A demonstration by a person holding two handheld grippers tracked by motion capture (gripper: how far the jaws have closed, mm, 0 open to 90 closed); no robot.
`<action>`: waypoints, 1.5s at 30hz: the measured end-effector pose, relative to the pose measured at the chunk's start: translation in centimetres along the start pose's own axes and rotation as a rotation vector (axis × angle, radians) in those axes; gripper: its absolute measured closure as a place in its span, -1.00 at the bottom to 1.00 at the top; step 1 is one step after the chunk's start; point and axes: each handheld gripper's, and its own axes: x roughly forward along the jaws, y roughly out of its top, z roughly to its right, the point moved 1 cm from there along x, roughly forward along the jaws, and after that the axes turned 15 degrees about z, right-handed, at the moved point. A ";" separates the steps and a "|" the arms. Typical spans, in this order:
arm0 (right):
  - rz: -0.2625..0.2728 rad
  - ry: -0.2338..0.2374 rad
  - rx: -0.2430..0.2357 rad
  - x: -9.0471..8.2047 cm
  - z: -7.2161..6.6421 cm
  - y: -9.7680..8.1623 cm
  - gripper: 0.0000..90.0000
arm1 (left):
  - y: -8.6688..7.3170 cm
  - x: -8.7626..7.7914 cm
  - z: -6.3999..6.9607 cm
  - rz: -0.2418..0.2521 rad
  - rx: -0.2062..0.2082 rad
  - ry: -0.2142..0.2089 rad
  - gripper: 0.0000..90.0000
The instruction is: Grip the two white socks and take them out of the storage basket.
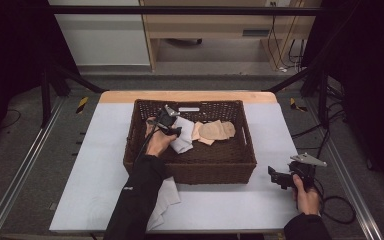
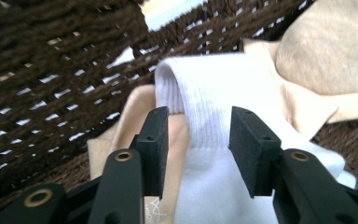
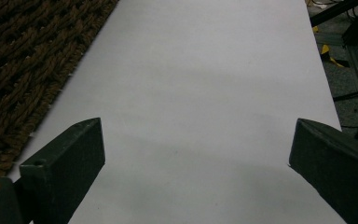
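Left gripper (image 2: pixel 196 140): inside basket (image 1: pixel 190 172), jaws apart astride white sock (image 2: pixel 214 130), not yet pinching.
Sock: cuff ahead, length running toward gripper.
Right gripper (image 3: pixel 196 172): wide open, empty, well apart.

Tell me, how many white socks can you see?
2. One white sock lies in the basket, between the left gripper jaws. Another white sock lies on the table in front of the basket, partly under the sleeve. More may be hidden.

table (image 1: pixel 240 205): grey-white | on it: wicker basket (image 1: pixel 215 172); white cloth (image 1: pixel 166 200)
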 end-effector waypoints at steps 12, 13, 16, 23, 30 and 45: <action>0.004 0.000 0.004 -0.1 0.0 0.0 -0.92 | 0.2 -0.4 0.3 -0.025 0.037 -0.029 0.91; 0.003 -0.003 0.007 -0.1 0.0 0.0 -0.92 | 0.2 -0.5 0.4 -0.022 0.037 -0.031 0.92; 0.007 -0.001 0.004 -0.1 0.0 0.0 -0.92 | 0.4 -0.8 0.5 -0.006 0.038 -0.034 0.94; 0.005 -0.003 0.002 -0.1 0.1 0.0 -0.92 | 1.4 -2.7 0.3 0.097 0.006 -0.078 0.95; 0.009 -0.003 0.003 -0.2 0.1 0.1 -0.92 | 3.0 -5.7 0.7 0.233 0.015 -0.094 0.96; 0.011 -0.007 -0.003 -0.2 0.1 0.1 -0.92 | 6.0 -15.8 1.0 0.505 0.015 -0.104 0.96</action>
